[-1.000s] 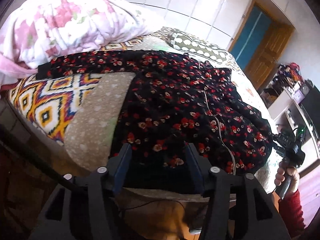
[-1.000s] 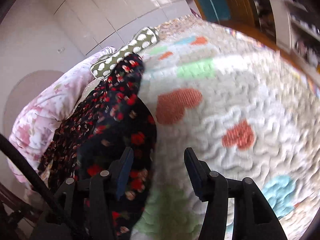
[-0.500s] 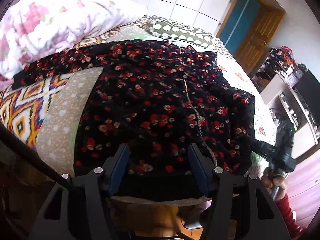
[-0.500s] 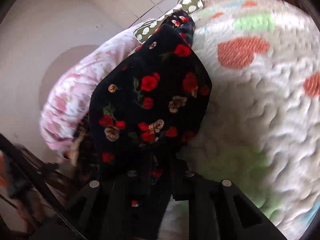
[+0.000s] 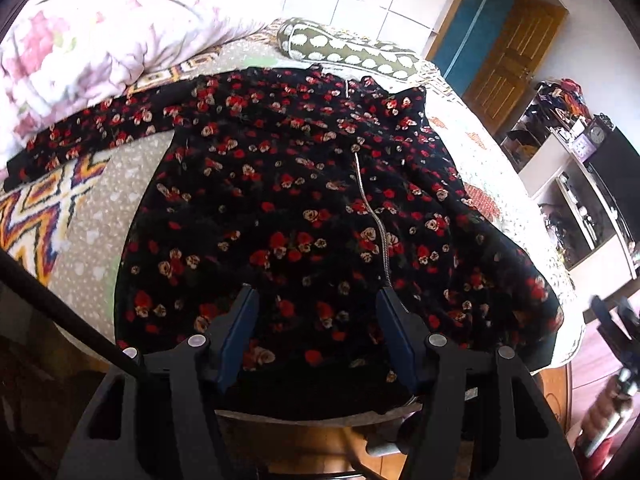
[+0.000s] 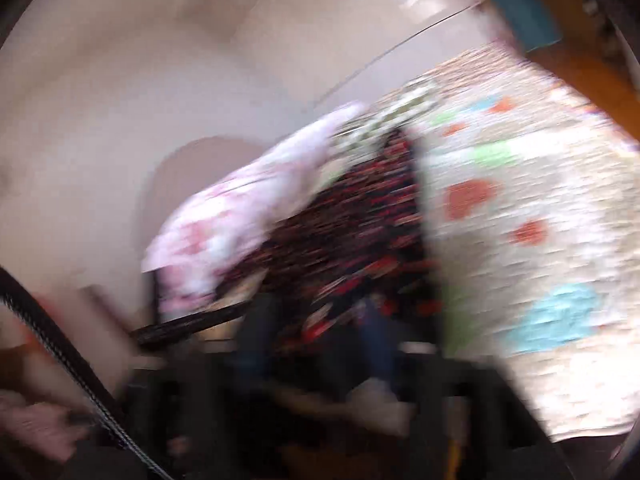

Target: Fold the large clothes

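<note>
the black floral garment (image 5: 304,200) lies spread flat on the bed (image 5: 92,216), its long axis running straight away from the left gripper (image 5: 316,336) – hem at the near edge of the bed, right by the fingers (image 5: 240,332), collar at the far end just short of the green dotted pillow (image 5: 344,46). a silver zipper (image 5: 372,216) runs down that same axis, ending just beside the right-hand finger. one sleeve stretches out sideways to the left of the fingers, across the zigzag blanket (image 5: 36,216) and under the pink floral quilt (image 5: 88,44); the other side of the cloth droops off the bed corner to the right of the fingers. the left gripper's fingers stand apart above the hem, nothing pinched between them

the right gripper (image 6: 316,344) shows only in heavy blur – its fingers have just been opening and they look apart, with the garment's edge ahead of them and no cloth clearly gripped. in that view the garment runs away from the fingers toward the pillow, with the heart-patterned bedspread (image 6: 520,216) to the right of them and the pink quilt to the left
</note>
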Tool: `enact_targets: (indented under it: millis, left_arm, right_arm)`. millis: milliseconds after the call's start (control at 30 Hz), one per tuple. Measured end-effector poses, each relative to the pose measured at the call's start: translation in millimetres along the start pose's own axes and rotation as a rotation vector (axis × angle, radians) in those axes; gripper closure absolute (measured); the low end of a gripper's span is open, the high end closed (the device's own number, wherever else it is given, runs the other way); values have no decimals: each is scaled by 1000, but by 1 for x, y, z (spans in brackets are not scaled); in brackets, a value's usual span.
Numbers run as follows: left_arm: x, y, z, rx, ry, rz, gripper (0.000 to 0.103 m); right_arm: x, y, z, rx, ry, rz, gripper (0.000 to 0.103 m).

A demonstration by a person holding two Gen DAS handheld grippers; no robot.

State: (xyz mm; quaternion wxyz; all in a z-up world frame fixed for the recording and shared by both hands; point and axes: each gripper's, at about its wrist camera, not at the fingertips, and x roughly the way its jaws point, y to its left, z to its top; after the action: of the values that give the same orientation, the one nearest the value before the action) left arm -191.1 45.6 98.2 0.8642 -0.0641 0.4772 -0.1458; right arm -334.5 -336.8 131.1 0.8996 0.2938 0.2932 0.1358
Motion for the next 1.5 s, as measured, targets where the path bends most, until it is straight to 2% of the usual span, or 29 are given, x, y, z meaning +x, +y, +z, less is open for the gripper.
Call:
enact_targets:
  millis: [33, 167, 267, 300, 333, 367, 433, 500, 533, 667, 700, 800, 900, 933, 1000, 1200, 1300, 1400, 1500]
  left_arm:
    - [1, 2, 0, -5, 3, 4, 43]
    - [-3, 7, -3, -20, -12, 22, 43]
    - [-6, 18, -3, -45, -18, 32, 41]
    - [-6, 22, -3, -56, -18, 34, 41]
    - [-7, 26, -2, -67, -20, 37, 41]
    - [-8, 30, -1, -79, -24, 40, 41]
    - [-11, 37, 1, -93, -38, 43, 41]
    - [-16, 46, 2, -107, -63, 56, 40]
    - [-17, 52, 3, -118, -75, 67, 39]
    - [-21, 86, 7, -198, -100, 102, 38]
    - [-24, 100, 9, -229, -111, 116, 38]
    - [-30, 133, 14, -293, -138, 159, 38]
    - [-39, 172, 19, -386, -170, 177, 37]
    - [-41, 184, 19, -414, -183, 177, 37]
    - [-44, 203, 21, -447, -202, 184, 37]
    - [-47, 269, 35, -558, -250, 204, 37]
    - [-46, 306, 41, -639, -274, 192, 36]
    - [-40, 348, 47, -717, -293, 200, 34]
    - [-27, 387, 52, -780, -290, 199, 34]
  right_arm:
    - [7, -8, 4, 12, -4, -48, 34]
    - [54, -45, 3, 113, 88, -107, 34]
    - [92, -60, -9, 189, 187, -44, 35]
    - [101, -62, -14, 235, 216, 27, 55]
    - [105, -65, -14, 257, 234, 77, 88]
    - [107, -63, -14, 267, 241, 106, 95]
    - [94, -55, -12, 232, 209, 88, 95]
    - [73, -50, -9, 203, 184, 29, 95]
    - [63, -50, -7, 187, 182, -44, 95]
    - [44, -54, -11, 86, 251, -454, 94]
    - [38, -57, -10, 88, 256, -522, 93]
    - [15, -62, 1, 114, 205, -549, 92]
    - [22, -30, 23, 38, 166, -529, 91]
    - [33, -15, 29, -1, 166, -505, 85]
    - [60, 14, 39, -69, 177, -441, 79]
    - [201, 107, 58, -186, 280, -209, 78]
    - [298, 148, 62, -203, 356, -124, 78]
    - [389, 173, 59, -233, 409, -118, 78]
    - [457, 194, 46, -299, 458, -189, 79]
